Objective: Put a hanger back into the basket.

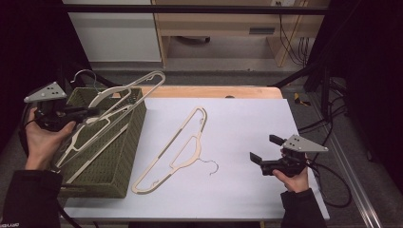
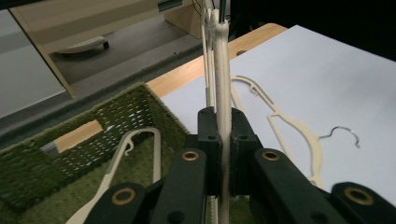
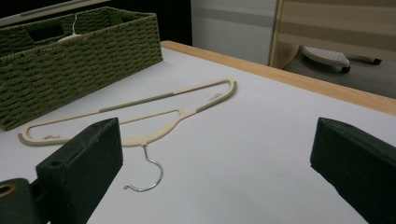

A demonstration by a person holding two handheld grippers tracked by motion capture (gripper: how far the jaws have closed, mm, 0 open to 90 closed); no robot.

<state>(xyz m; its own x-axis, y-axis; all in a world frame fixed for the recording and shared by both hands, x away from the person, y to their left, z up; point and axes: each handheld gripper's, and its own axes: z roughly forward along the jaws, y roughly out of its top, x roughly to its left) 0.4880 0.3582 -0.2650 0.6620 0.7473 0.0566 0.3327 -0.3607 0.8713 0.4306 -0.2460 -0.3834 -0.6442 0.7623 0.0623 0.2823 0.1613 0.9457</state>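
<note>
Brightness: dim room, dark black surrounds at 9 and 3 o'clock in the high view.
Brightest area: white table sheet (image 1: 237, 142), evenly lit, no glare.
Shadows: soft, faint beside the basket (image 1: 124, 156).
Sharpness: high view slightly soft; near black jaws blurred in both gripper views.
Distortion: mild bending toward edges.

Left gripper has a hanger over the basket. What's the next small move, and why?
Probably lower and release: the left gripper is shut on a hanger tilted above the green basket, where another hanger already lies.
</note>
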